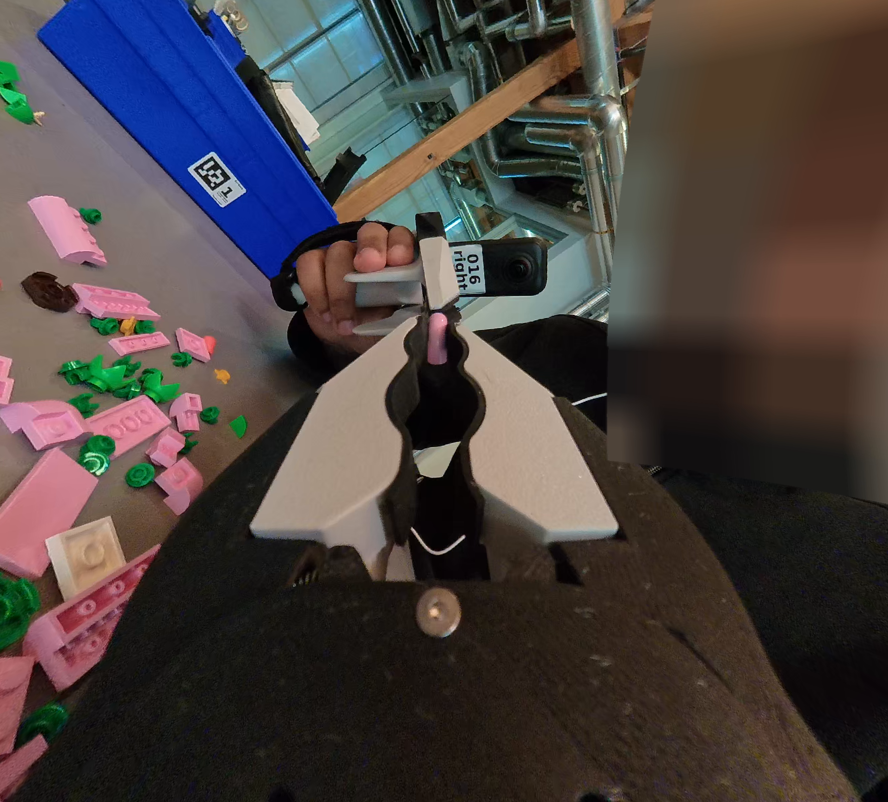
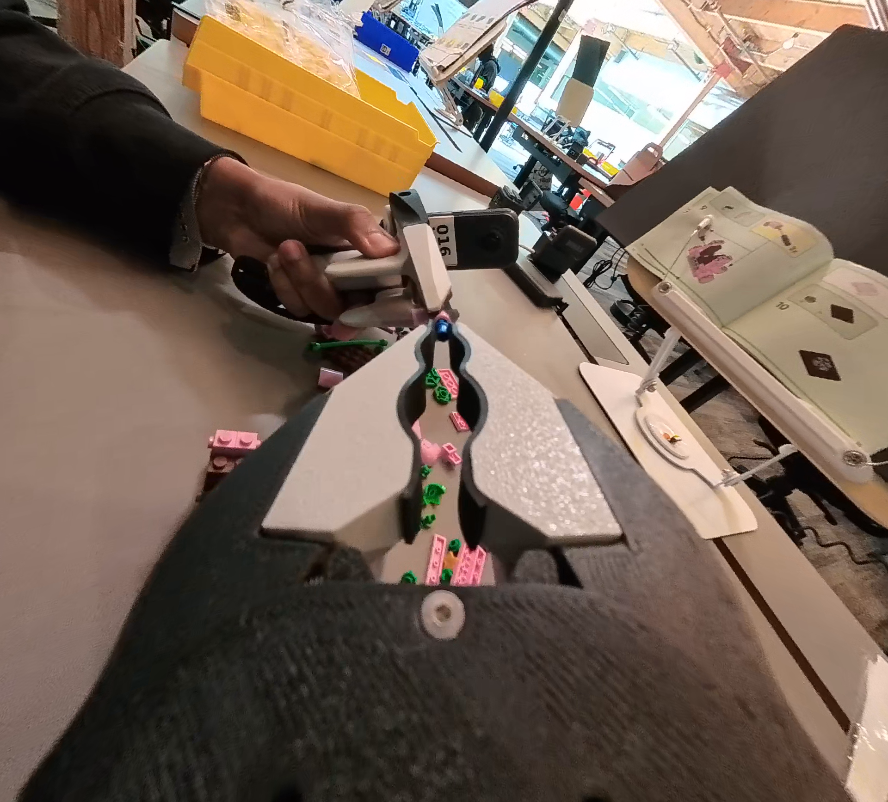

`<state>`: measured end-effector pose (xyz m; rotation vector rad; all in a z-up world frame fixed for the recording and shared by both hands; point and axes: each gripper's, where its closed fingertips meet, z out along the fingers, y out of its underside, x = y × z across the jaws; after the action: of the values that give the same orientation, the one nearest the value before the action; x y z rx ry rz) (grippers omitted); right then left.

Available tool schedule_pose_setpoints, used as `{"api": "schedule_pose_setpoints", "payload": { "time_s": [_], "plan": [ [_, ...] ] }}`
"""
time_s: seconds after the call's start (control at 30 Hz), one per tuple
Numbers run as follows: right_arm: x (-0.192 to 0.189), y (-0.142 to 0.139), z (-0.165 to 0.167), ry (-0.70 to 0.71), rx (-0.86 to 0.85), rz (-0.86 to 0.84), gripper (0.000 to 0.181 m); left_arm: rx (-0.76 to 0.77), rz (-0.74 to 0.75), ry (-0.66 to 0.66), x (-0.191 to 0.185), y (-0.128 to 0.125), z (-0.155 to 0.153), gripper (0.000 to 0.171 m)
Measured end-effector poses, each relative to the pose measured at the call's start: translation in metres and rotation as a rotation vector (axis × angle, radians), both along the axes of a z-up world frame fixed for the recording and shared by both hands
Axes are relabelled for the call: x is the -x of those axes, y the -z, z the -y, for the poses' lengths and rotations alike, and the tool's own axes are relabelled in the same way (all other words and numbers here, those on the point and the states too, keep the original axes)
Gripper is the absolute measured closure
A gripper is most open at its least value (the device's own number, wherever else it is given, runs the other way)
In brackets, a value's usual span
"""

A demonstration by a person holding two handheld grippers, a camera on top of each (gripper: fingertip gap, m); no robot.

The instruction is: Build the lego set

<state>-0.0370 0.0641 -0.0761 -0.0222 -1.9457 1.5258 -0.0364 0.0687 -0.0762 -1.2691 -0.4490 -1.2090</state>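
My left gripper [image 1: 437, 328] is shut on a small pink rod-like piece [image 1: 437, 342] pinched at its fingertips and held up in the air. My right gripper [image 2: 442, 333] is shut on a small blue pin [image 2: 442, 327] at its fingertips. The two grippers face each other tip to tip, with the blue pin right at the pink piece [image 2: 443, 316]. The right gripper shows in the left wrist view [image 1: 435, 294], and the left gripper shows in the right wrist view [image 2: 423, 284], each held by a hand. Whether the two pieces touch is hidden.
Loose pink and green pieces [image 1: 120, 404] lie scattered on the grey table, with a blue bin [image 1: 182, 97] behind them. A yellow bin [image 2: 298, 106] stands at the far side. An open instruction booklet [image 2: 769, 289] rests on a stand at the right. A brown part with a green stem [image 2: 346, 346] lies below the grippers.
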Motion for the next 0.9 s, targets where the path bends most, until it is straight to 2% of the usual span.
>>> {"api": "schedule_pose_setpoints", "payload": {
  "time_s": [0.57,0.9],
  "plan": [
    [-0.0041,-0.0009,0.0000,-0.041,0.012,0.030,0.178,-0.001,-0.005,0.019,-0.0031,-0.0013,0.0006,0.167],
    [-0.0054,0.0018,0.0006,-0.071,0.017,0.111,0.179,0.023,-0.030,0.024,-0.0047,0.0011,0.0012,0.167]
  ]
}}
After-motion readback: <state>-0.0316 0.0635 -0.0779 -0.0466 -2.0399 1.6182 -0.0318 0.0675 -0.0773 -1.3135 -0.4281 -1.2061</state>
